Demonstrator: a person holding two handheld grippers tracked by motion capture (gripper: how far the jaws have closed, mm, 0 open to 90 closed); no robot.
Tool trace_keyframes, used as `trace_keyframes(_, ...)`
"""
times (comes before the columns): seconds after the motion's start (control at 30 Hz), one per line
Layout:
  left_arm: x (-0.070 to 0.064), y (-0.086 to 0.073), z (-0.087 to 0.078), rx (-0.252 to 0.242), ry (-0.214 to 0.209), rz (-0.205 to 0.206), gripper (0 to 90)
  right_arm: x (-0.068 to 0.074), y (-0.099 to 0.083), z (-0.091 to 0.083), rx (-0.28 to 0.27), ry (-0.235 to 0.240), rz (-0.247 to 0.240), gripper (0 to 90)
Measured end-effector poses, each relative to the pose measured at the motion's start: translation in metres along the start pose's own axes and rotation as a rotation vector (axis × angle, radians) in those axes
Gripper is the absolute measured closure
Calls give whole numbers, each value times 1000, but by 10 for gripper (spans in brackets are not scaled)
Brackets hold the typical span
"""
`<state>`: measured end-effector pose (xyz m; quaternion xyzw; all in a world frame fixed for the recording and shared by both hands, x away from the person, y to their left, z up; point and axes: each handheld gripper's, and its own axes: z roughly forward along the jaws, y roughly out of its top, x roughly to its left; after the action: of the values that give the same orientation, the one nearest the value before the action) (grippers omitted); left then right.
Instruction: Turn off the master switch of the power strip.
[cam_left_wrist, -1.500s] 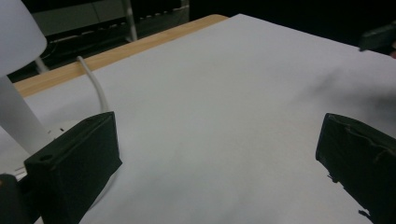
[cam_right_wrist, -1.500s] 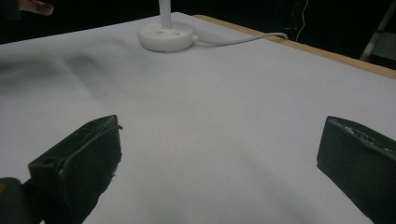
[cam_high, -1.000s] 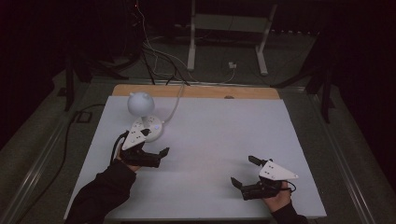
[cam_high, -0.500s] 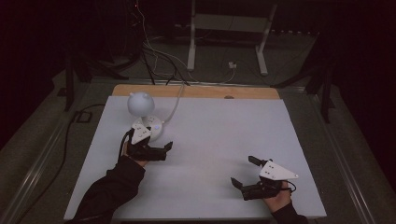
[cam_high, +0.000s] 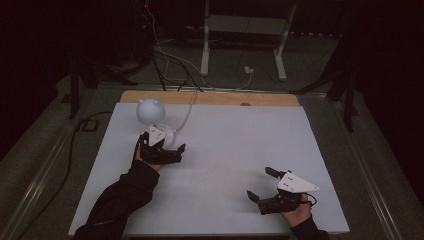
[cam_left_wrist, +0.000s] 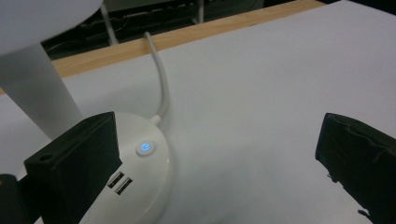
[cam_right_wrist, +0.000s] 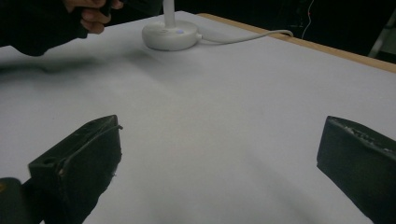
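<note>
White desk lamp (cam_high: 151, 116) at table's 10 o'clock corner: round head, upright stem, oval base (cam_left_wrist: 140, 172) with blue-lit power button (cam_left_wrist: 144, 148), two USB ports below. White cord (cam_left_wrist: 161, 84) leaves base toward wooden rear edge (cam_high: 210, 98). Left gripper (cam_high: 167, 150) now closer to lamp than 0.5 s ago, jaws spread wide, near jaw overlapping base edge in left gripper view; contact cannot be told. Right gripper (cam_high: 260, 185) unmoved at 5 o'clock, jaws spread, empty, over white table top (cam_high: 235, 145).

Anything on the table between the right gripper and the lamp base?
No. In the right gripper view, bare white table runs from the right gripper to the lamp base.
</note>
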<state>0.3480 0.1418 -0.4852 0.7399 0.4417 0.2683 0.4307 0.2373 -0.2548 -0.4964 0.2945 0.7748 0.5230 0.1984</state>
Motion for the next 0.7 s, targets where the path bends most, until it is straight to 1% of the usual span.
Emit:
trace_keyframes(0.03, 0, 0, 1, 4, 9, 3, 14, 0, 0, 0, 1, -2, -1, 0)
trace_keyframes(0.1, 1, 0, 4, 4, 14, 0, 22, 0, 0, 0, -2, -6, -3, 0)
trace_keyframes(0.2, 2, 0, 6, 5, 28, 7, 64, 0, 0, 0, -6, -5, 2, 0)
trace_keyframes(0.27, 3, -1, 8, 11, 44, 16, 105, 0, 0, 0, -2, -2, -2, 0)
trace_keyframes(0.33, 4, -1, 10, 11, 57, 14, 158, 0, 0, 0, -3, -1, -2, 0)
trace_keyframes(0.4, 5, -2, 11, 13, 60, 18, 182, 0, 0, 0, -3, 1, 3, 0)
trace_keyframes(0.43, 5, -2, 12, 11, 67, 22, 215, 0, 0, 0, -2, 1, 5, 0)
trace_keyframes(0.5, 6, -2, 12, 12, 65, 28, 262, -1, 0, 0, -6, 1, 6, 0)
trace_keyframes(0.53, 5, -2, 12, 8, 75, 29, 304, -2, 0, 0, -8, 2, 8, 0)
trace_keyframes(0.6, 5, -2, 12, 8, 76, 36, 363, -2, 0, 0, -7, 1, 13, 0)
trace_keyframes(0.67, 4, -2, 12, 9, 85, 46, 437, -2, 0, 0, -7, 2, 8, 0)
trace_keyframes(0.7, 4, -2, 12, 8, 82, 42, 459, -2, 0, 0, -7, 3, 9, 0)
